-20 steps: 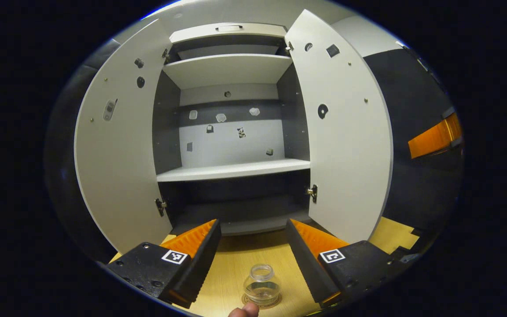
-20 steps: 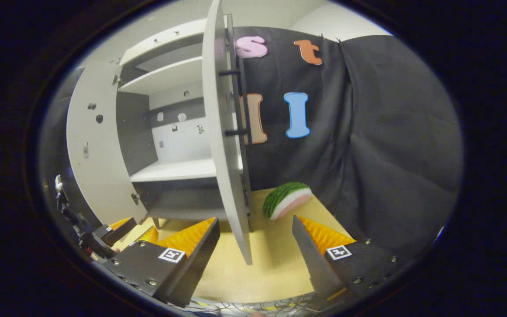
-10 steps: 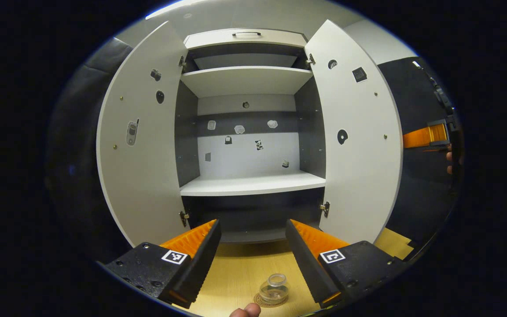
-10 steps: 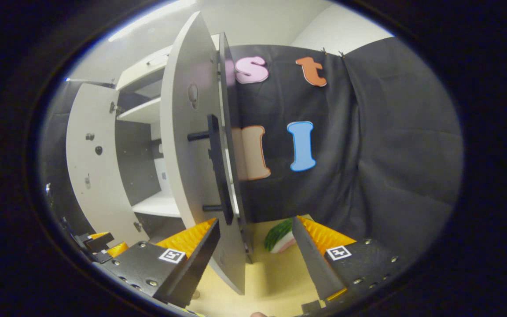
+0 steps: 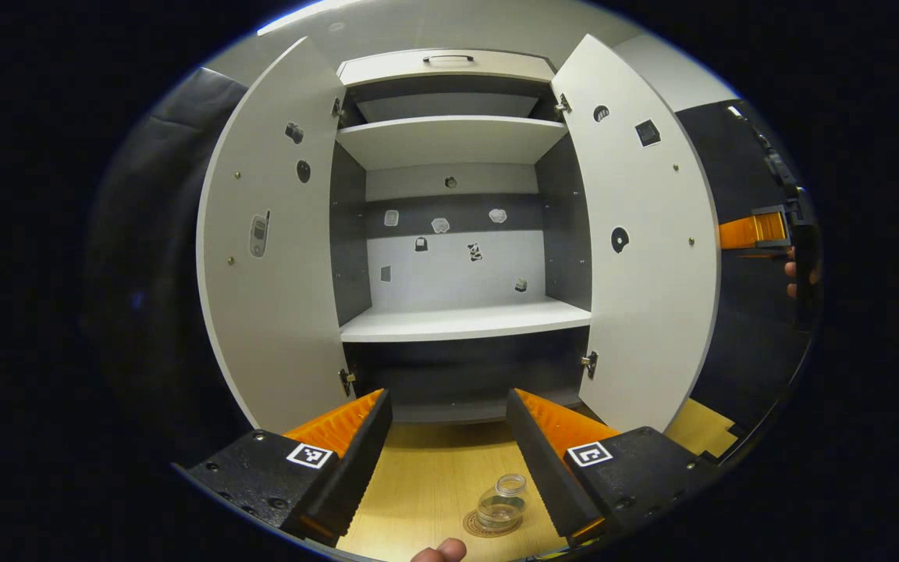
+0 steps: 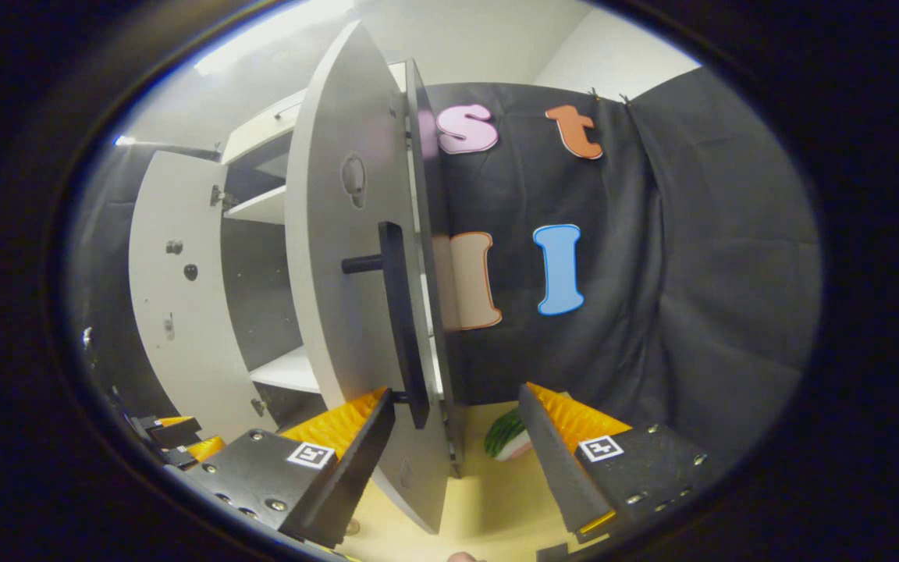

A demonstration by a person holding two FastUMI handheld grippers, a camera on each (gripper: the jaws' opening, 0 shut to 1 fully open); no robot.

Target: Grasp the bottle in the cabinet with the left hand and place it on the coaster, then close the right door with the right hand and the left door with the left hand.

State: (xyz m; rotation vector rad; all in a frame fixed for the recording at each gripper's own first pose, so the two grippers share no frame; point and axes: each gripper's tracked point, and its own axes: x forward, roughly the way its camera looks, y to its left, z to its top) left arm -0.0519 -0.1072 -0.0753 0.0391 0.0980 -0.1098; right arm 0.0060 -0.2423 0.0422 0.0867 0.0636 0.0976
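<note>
A small clear glass bottle (image 5: 501,503) stands upright on the round coaster (image 5: 474,524) on the wooden tabletop, low between my left gripper's fingers. My left gripper (image 5: 448,406) is open and holds nothing. Beyond it the white cabinet (image 5: 457,320) has both doors swung wide: left door (image 5: 274,250), right door (image 5: 644,257). My right gripper (image 6: 456,398) is open, close to the right door's (image 6: 340,312) outer face. The door's black bar handle (image 6: 399,312) hangs just above the gap between the fingers. I cannot tell whether either finger touches the door.
A watermelon-slice toy (image 6: 508,437) lies on the table behind the right door, by the black cloth wall. The left gripper (image 6: 168,433) shows low at the left in the right gripper view. A fingertip (image 5: 438,553) pokes in at the bottom edge.
My left gripper has drawn back from the bottle, which now looks smaller. My right gripper has moved in towards the right door's outer face and handle.
</note>
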